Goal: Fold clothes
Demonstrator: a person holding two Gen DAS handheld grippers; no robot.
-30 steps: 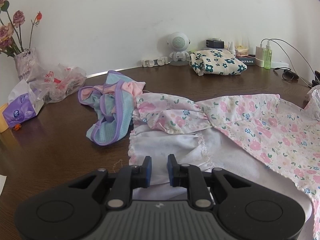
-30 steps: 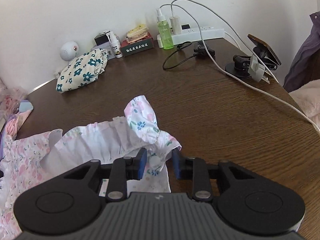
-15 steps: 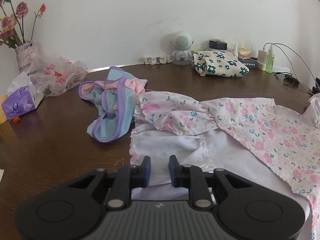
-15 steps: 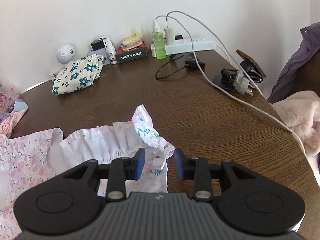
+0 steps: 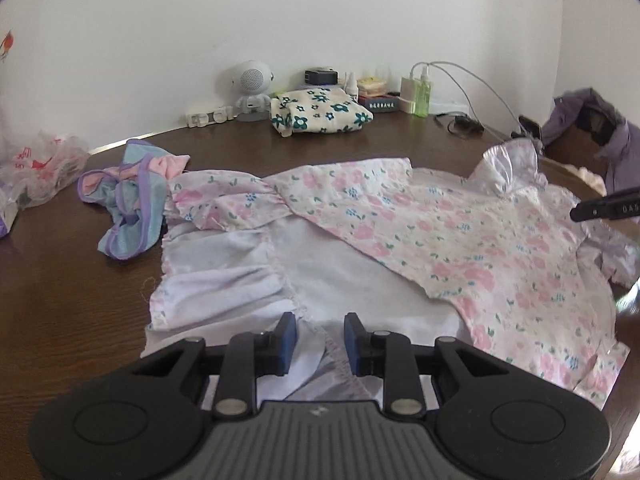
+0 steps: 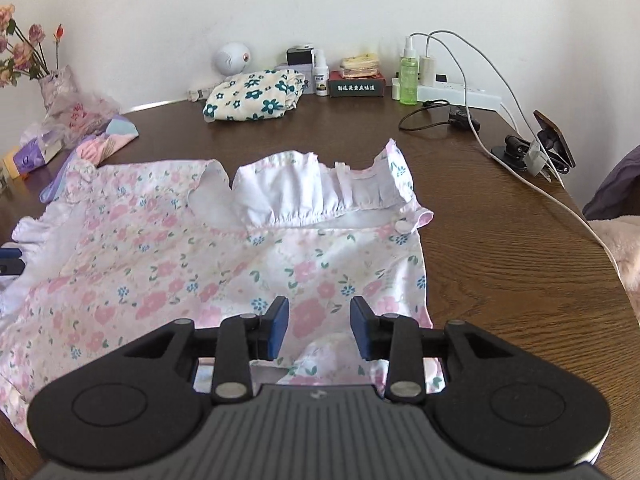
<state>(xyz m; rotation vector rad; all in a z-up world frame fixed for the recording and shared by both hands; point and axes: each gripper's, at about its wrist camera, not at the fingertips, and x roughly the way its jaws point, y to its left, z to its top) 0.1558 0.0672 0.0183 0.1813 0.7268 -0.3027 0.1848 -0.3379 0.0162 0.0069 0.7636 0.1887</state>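
A pink floral dress (image 5: 460, 236) with a white lining lies spread on the brown table (image 5: 72, 288). It also shows in the right wrist view (image 6: 224, 264), with its white ruffled collar (image 6: 296, 196) at the far side. My left gripper (image 5: 320, 342) is open above the white hem, with a fold of cloth between its pads. My right gripper (image 6: 319, 326) is open just above the floral cloth and holds nothing. Part of the right gripper shows at the right edge of the left wrist view (image 5: 604, 208).
A blue and purple garment (image 5: 132, 204) lies left of the dress. A folded flowered cloth (image 6: 252, 96) sits at the back, near a white speaker (image 5: 252, 84), bottles, a power strip (image 6: 456, 94) and cables. A phone holder (image 6: 536, 148) stands at the right; plastic bags (image 5: 36, 164) at the left.
Both grippers have opened wider and drawn back. The dress's collar end, bunched up a second ago, now lies spread flat on the table.
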